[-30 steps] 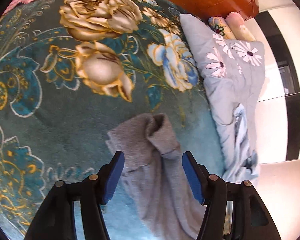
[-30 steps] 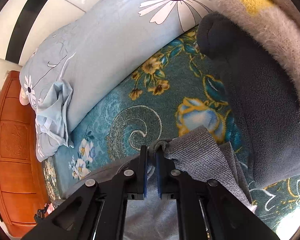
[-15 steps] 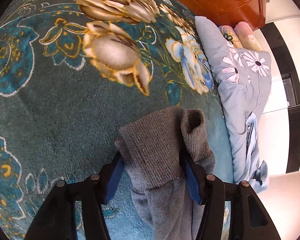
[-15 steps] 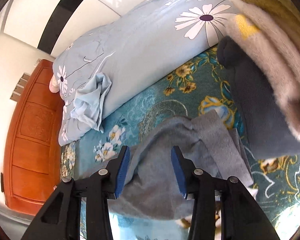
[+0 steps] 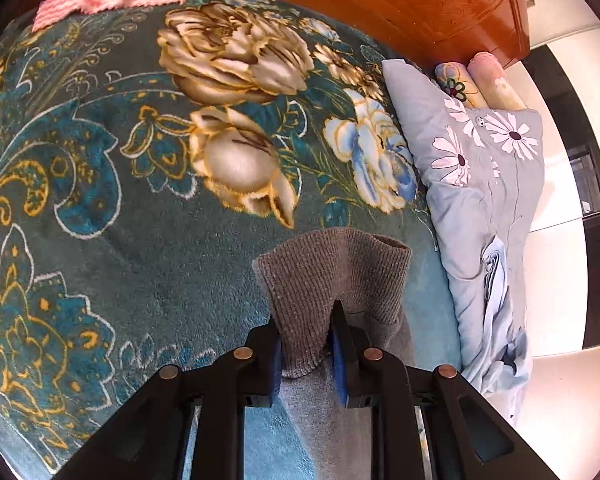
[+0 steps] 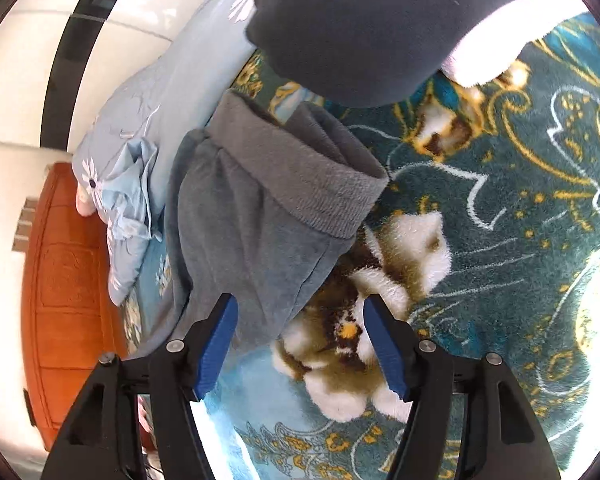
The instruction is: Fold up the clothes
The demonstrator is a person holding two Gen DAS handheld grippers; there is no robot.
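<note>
The floral blanket (image 5: 100, 240) fills most of both views; the grey garment (image 6: 260, 232) lies on it at centre frame, beside the pale blue quilt (image 5: 480, 200).

1. Left gripper (image 5: 306, 336), lower centre: 1 second ago its jaws stood wide either side of the ribbed cuff (image 5: 332, 276); now they are closing on it, pads pressing the knit.
2. Right gripper (image 6: 298, 320), lower centre: previously pinched on the fabric; now its jaws are opening, nothing gripped, garment edge between them.

Judgement: control passes to the left side; the right is free to regrip for the next fold.
</note>
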